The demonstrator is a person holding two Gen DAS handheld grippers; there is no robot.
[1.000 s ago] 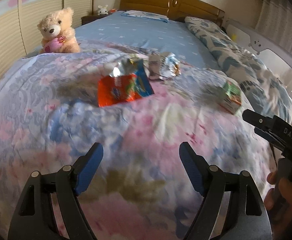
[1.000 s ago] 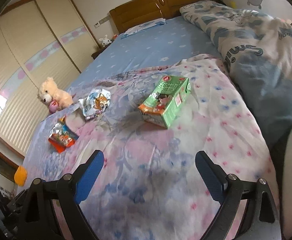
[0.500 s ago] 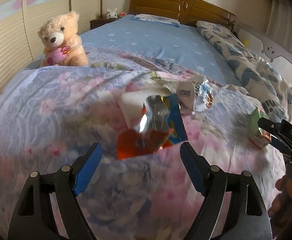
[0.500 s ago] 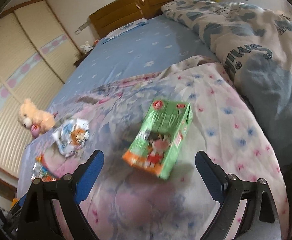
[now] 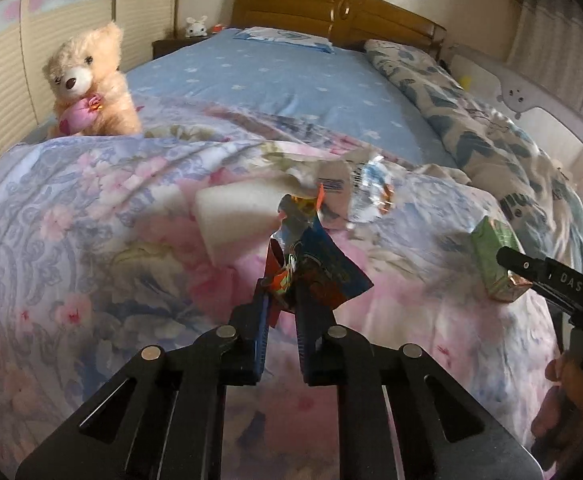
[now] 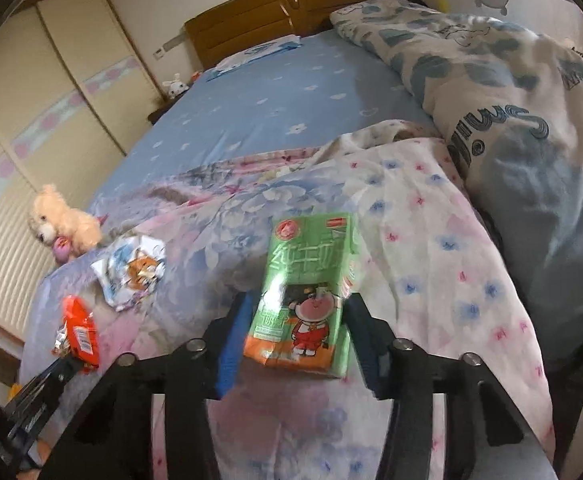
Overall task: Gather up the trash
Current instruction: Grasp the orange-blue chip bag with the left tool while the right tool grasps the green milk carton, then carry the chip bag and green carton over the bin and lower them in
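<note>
While you lean over the floral quilt (image 5: 91, 216), your left gripper (image 5: 281, 300) has just closed and now pinches the near edge of the orange-and-blue wrapper (image 5: 315, 264), which stands up crumpled between the blue pads. Your right gripper (image 6: 297, 320) has just been closing too; its pads sit against both long sides of the green carton (image 6: 311, 280), which lies flat on the quilt, printed face up.

Taking the carton as landmark: the white crinkled wrapper (image 6: 131, 272) lies on the quilt well to its left in the right wrist view, and the pinched wrapper shows further left and nearer, at the tip of your left gripper. The teddy bear (image 6: 61, 224) sits beyond both, at the quilt's far left edge beside the wardrobe (image 6: 51, 80). Right of the carton lies a rolled blue-and-white duvet (image 6: 511, 100). Past the carton stretches the blue sheet (image 6: 271, 112), up to the wooden headboard (image 6: 291, 4).

In the left wrist view, your hand (image 5: 567, 396) grips the right tool's handle at the frame's right edge.
</note>
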